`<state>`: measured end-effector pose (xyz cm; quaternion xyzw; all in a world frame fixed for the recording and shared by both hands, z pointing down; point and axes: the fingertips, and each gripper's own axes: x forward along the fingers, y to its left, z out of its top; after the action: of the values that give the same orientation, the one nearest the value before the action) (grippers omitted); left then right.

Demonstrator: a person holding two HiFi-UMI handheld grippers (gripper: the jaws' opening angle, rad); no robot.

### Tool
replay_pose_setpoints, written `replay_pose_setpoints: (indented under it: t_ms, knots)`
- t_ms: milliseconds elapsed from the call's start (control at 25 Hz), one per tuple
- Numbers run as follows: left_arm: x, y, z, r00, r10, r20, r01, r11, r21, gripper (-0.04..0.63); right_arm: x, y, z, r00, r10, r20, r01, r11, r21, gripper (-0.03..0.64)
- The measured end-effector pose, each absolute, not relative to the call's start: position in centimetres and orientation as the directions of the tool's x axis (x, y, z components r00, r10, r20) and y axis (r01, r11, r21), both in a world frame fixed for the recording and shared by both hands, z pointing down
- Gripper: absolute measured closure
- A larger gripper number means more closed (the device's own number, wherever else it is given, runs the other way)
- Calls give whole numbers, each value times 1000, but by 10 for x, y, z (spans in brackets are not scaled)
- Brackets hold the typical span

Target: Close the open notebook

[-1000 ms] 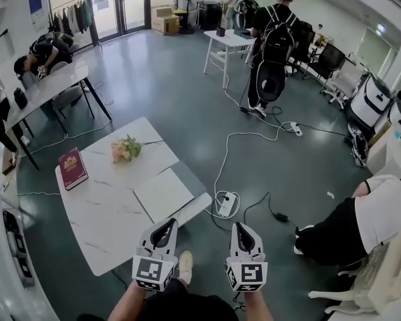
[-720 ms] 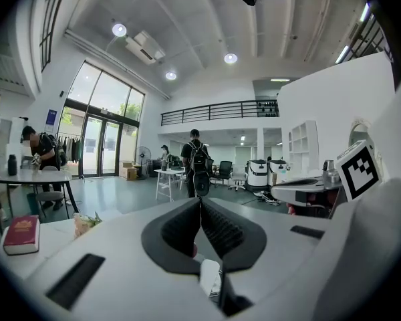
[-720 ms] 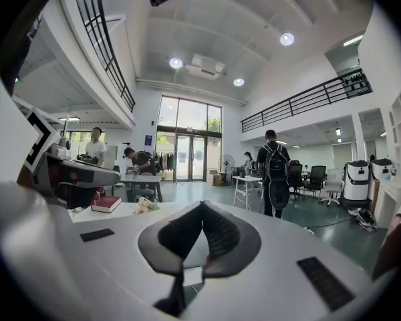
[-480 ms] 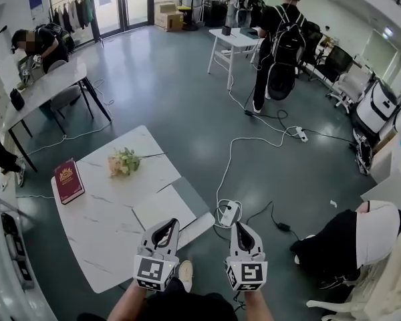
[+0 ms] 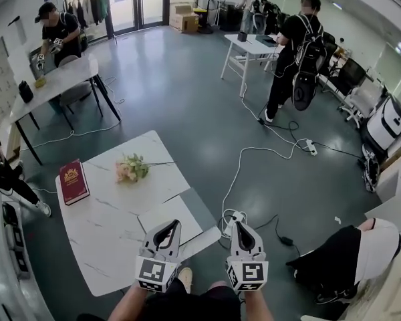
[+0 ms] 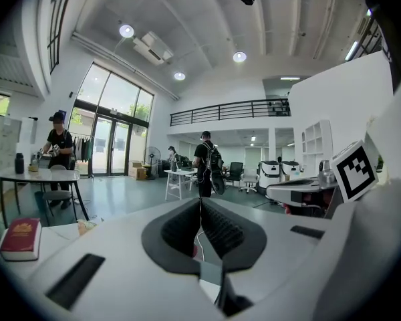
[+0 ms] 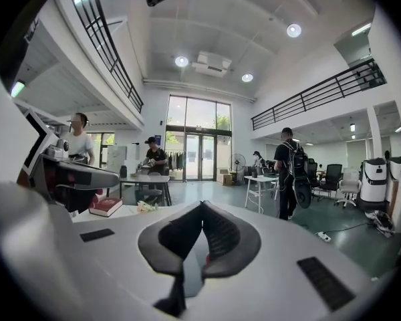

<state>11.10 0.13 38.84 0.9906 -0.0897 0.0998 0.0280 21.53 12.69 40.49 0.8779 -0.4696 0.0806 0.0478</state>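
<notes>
Notebook [image 5: 73,181] with a red cover, looking closed, lies flat at the left edge of the white table [image 5: 107,243], well apart from both grippers at the frame's bottom centre. Left gripper [image 5: 166,230] and right gripper [image 5: 241,227] have their jaws pressed together, holding nothing.

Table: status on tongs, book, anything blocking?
Shut, empty: left tongs, right tongs, at table near edge. Closed red book far-left, untouched. Mid-table flowers clear of it.
</notes>
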Motion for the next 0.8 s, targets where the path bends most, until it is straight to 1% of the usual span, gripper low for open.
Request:
replay_pose_setpoints:
  t_ms: [240, 440, 640, 800]
  knots:
    - [105, -24, 390, 934, -286, 216, -300, -953, 34, 571, 230, 90, 407, 447, -872, 199, -889, -457, -6, 600]
    - [92, -44, 393, 859, -455, 233, -475, -880, 33, 571, 237, 52, 417, 286, -933, 219, -955, -297, -17, 600]
    - [83, -55, 410, 787, -553, 273, -583, -811, 39, 571, 238, 17, 435, 154, -956, 251, -984, -171, -45, 600]
    - [82, -60, 428, 736, -608, 299, -648, -760, 50, 571, 242, -1, 457, 74, -956, 284, -994, -95, -61, 600]
